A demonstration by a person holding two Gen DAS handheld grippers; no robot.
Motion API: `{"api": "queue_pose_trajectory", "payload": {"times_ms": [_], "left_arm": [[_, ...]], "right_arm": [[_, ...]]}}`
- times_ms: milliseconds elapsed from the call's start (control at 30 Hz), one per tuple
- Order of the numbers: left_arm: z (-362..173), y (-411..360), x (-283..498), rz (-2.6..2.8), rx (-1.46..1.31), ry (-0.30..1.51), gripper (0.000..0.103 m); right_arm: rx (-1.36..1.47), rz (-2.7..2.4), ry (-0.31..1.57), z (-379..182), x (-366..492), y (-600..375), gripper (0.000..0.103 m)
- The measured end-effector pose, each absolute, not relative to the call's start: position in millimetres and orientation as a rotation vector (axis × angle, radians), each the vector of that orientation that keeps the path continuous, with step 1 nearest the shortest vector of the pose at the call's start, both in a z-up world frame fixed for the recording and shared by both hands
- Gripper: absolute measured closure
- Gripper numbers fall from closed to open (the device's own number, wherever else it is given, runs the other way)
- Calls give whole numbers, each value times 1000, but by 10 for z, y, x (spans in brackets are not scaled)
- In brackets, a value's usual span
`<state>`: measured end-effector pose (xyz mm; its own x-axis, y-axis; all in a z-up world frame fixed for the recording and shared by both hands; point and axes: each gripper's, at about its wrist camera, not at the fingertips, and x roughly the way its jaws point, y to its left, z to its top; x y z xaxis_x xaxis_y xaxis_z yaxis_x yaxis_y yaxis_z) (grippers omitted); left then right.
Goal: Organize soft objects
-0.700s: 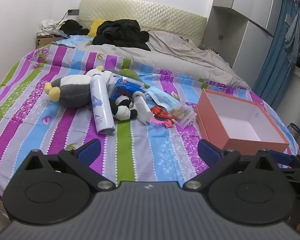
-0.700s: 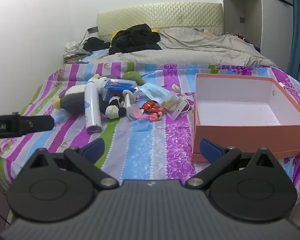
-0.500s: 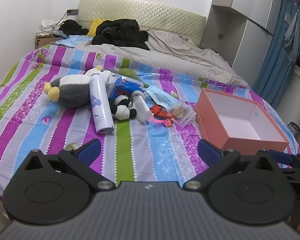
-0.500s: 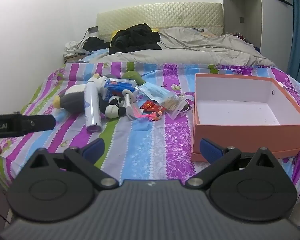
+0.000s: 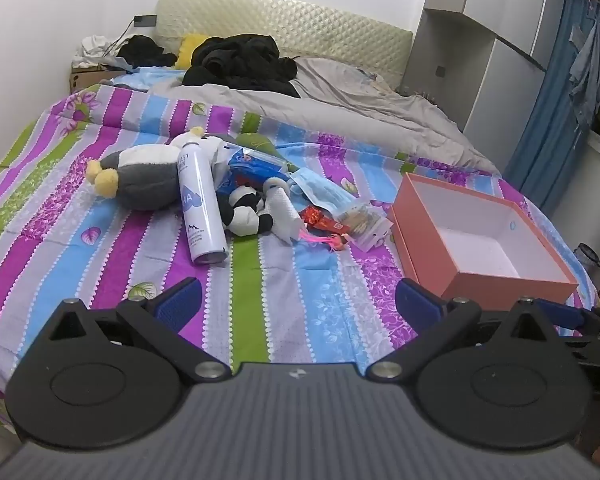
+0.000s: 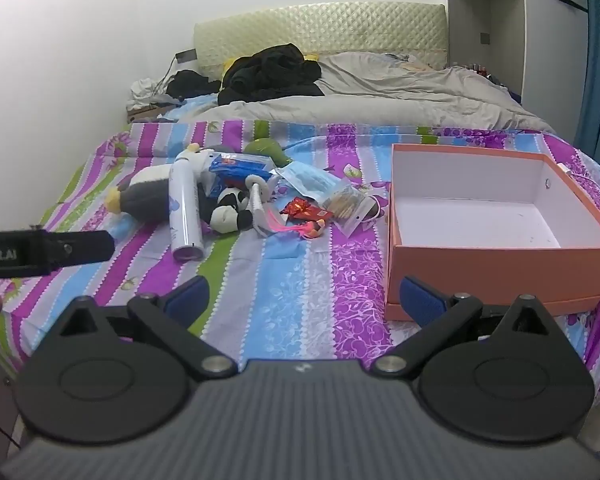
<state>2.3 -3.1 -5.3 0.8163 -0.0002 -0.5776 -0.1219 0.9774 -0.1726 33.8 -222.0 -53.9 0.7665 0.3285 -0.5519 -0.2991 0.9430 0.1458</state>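
A pile of items lies mid-bed: a grey-and-white plush penguin (image 5: 144, 178) (image 6: 146, 196), a small panda plush (image 5: 244, 210) (image 6: 228, 210), a white spray can (image 5: 200, 204) (image 6: 185, 216), a blue packet (image 5: 256, 168), a face-mask pack (image 5: 320, 192) and red snack wrappers (image 5: 320, 220). An empty orange box (image 5: 476, 240) (image 6: 496, 220) stands to the right of the pile. My left gripper (image 5: 296, 300) is open and empty, held near the bed's front edge. My right gripper (image 6: 302, 296) is open and empty, in front of the box's left corner.
The striped bedsheet (image 5: 284, 288) covers the bed. A grey duvet (image 5: 340, 100) and black clothes (image 5: 240, 60) lie near the headboard. A wardrobe (image 5: 480, 52) and blue curtain (image 5: 556, 92) stand on the right. The left gripper's body shows in the right wrist view (image 6: 44, 252).
Both grippers have drifted back slightly from the bed. The pile and the box have not moved. Both jaws stay open.
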Motion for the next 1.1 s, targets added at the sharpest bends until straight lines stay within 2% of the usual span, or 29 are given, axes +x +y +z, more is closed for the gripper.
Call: {"api": "queue_pose_trajectory", "payload": {"times_ms": [1100], "left_arm": [[-176,208,28,95,-265,620,0]], "right_arm": [[-9,364,626,-626,403,-2034,0]]}}
